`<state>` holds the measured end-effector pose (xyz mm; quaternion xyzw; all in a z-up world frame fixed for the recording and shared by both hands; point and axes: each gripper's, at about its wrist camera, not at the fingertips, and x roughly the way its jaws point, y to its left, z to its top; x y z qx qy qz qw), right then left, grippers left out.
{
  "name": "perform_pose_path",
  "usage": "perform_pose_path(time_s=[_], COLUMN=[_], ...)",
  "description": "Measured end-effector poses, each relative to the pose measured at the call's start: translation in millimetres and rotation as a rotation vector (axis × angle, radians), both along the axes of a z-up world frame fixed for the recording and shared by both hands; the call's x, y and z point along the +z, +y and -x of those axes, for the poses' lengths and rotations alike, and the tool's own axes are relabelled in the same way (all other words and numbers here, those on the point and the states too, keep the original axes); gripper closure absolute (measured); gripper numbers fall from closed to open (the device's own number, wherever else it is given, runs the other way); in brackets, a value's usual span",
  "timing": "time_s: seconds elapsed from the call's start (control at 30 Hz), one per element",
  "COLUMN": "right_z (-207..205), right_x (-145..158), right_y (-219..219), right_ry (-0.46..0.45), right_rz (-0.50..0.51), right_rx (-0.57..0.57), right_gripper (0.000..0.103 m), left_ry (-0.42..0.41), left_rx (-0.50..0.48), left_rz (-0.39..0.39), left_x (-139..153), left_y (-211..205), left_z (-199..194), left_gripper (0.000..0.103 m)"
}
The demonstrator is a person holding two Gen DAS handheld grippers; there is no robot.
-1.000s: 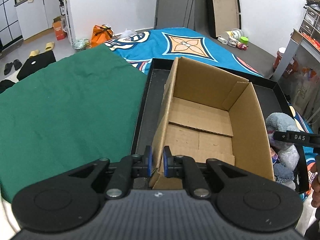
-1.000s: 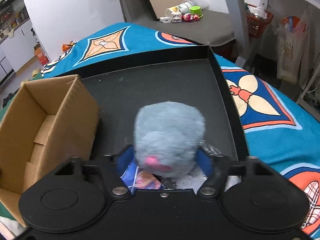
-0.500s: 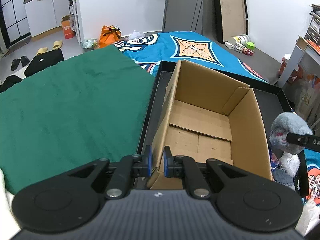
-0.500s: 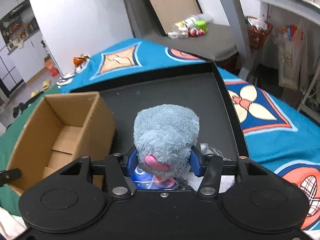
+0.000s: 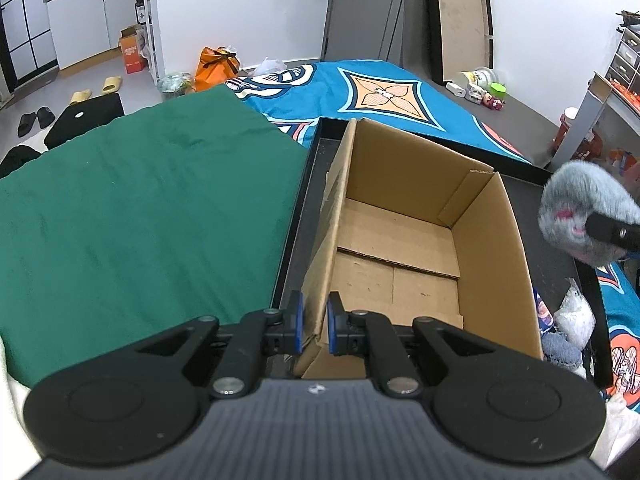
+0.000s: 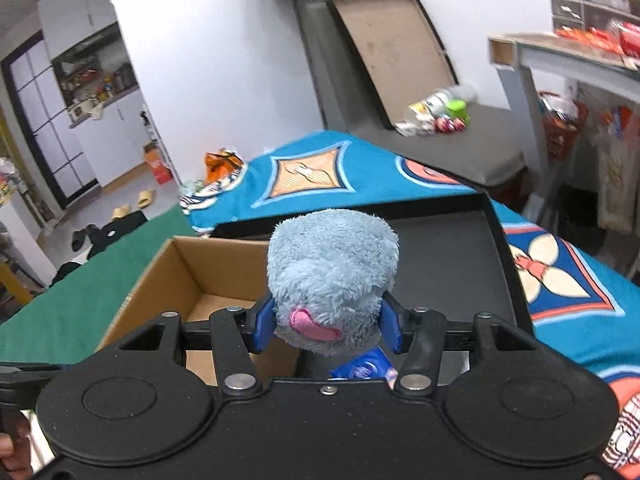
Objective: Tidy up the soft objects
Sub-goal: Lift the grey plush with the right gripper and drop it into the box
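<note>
Blue-grey plush toy (image 6: 332, 268) sat pinched in my right tongs (image 6: 327, 322), raised beside the cardboard box (image 5: 404, 240). My left tongs (image 5: 315, 322) clamped the box's near wall. Box stood in a black tray (image 6: 452, 256) on a patterned blue blanket (image 5: 356, 92), green cloth (image 5: 140, 208) alongside, white walls beyond.

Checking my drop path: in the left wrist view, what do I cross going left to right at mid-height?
green cloth → black tray rim → cardboard box → blue plush toy, held in the right gripper.
</note>
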<state>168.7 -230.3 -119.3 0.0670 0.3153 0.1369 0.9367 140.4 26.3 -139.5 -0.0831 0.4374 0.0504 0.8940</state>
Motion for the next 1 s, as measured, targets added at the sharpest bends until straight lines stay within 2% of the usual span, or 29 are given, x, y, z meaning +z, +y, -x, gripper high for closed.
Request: perform_pose_path(time_s=[0.33,0.8,0.9,0.93,1.0], right_z=[2,-16,-25,-24,-20], right_x=[14,11,8,6,5], right_y=[30,72,77,76,70], right_ry=[-0.05,-0.04,0.008,0.015,0.023], right_rz=[-0.055,-0.067,-0.046,-0.043,-0.057], right_rx=[0.087,0.18,0.175,0.165,0.152], right_gripper=[0.052,0.051,0.032,0.022,0.017], left_ry=[-0.005,-0.006,-0.008,-0.01,-0.023], left_rx=[-0.009,-0.008,-0.002,-0.001,-0.008], left_rz=[0.036,0.051,0.049,0.05,0.043], left_x=[-3,-4,-3,-2,1], left_y=[8,10,9,9,7], left_z=[2,4,4,4,5], left_gripper=[0.093,0.093,0.093,0.093,0.092])
